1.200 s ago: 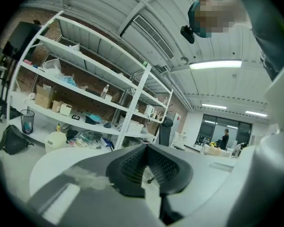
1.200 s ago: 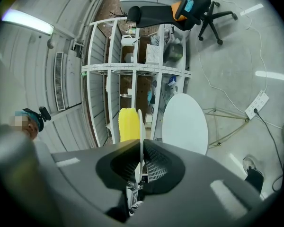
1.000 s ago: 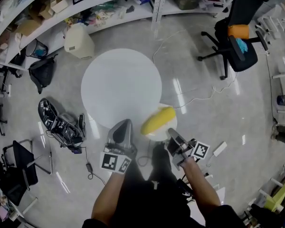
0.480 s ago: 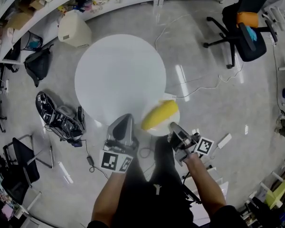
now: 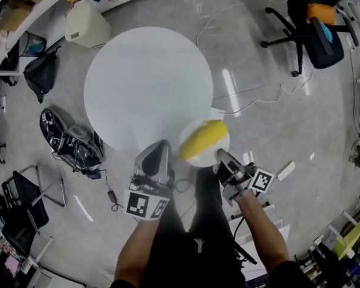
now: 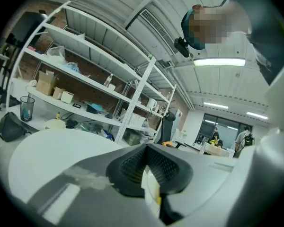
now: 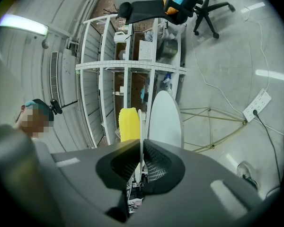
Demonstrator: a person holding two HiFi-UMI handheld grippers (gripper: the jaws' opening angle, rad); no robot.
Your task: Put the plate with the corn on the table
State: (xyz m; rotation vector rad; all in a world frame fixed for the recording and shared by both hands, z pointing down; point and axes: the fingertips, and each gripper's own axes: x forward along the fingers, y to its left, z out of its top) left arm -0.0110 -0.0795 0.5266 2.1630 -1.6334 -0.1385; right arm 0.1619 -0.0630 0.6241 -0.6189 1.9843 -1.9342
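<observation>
Since a second earlier, the plate (image 5: 223, 141) with the corn (image 5: 202, 140) had moved toward the round white tabletop (image 5: 144, 83). In the head view its far rim overlapped the tabletop's near right edge, where before it had hung clear of it over the floor (image 5: 276, 131). The right gripper (image 5: 221, 156) was clamped on the plate's near rim. In the right gripper view the thin white rim ran edge-on between the two pads, with the yellow corn lying on the plate just beyond them. Whether the plate touched the tabletop could not be told; in the right gripper view the tabletop appeared past the plate, a little apart from it. The left gripper (image 5: 161, 144) hovered just beside the plate's left side, at the tabletop's near edge. Its jaws were together at the tips and gripped nothing, and a sliver of white and yellow showed through the slit behind them. An office chair (image 5: 315, 17) stood well apart at the upper right, and a white power strip (image 5: 285, 171) lay on the floor near the right gripper.
</observation>
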